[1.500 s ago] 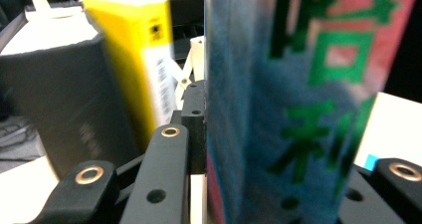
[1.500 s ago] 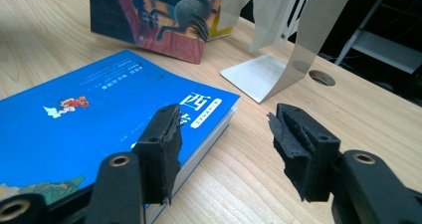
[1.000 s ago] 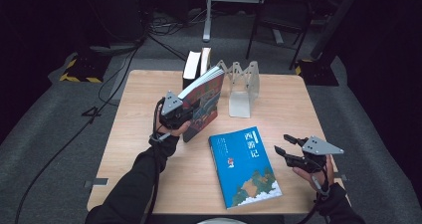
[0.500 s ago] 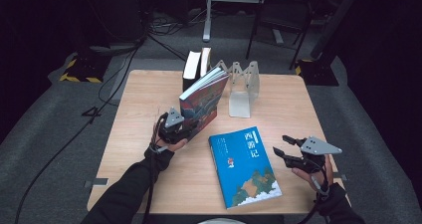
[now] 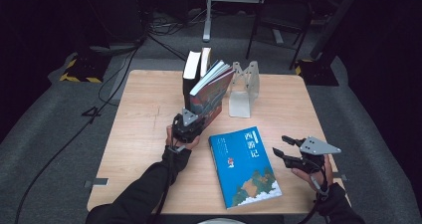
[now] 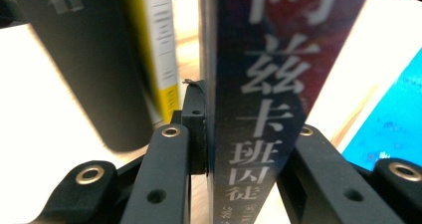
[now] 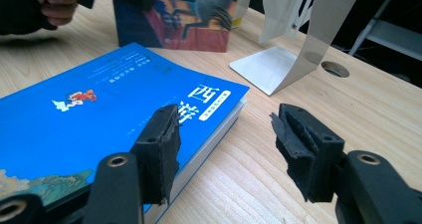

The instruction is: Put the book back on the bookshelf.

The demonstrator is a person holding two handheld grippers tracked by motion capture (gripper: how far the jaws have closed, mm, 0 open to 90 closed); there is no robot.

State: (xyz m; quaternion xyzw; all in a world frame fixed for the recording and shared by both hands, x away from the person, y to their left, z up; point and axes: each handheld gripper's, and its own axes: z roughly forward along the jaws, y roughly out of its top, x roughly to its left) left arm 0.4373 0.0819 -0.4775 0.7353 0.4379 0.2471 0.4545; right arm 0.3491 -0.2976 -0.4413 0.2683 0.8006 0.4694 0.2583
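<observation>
My left gripper (image 5: 195, 120) is shut on the spine of a dark book with a red and blue cover (image 5: 213, 90). The book stands tilted on the table, leaning away from two upright books (image 5: 192, 77). In the left gripper view the spine (image 6: 259, 84) fills the gap and a pad (image 6: 197, 134) presses on it; the jaws have just been closing on it. A blue book (image 5: 245, 165) lies flat at the front. My right gripper (image 5: 282, 149) hovers open at its right edge, with the book's corner (image 7: 209, 97) behind its left jaw.
A bent metal bookend (image 5: 244, 90) stands right of the held book, its base plate (image 7: 271, 67) flat on the wood. The wooden table (image 5: 144, 119) has bare room at its left and right. Dark floor with cables surrounds it.
My left gripper has come down and nearer with the red and blue book, whose lower edge has dropped toward the table. The right gripper and the blue book have stayed put.
</observation>
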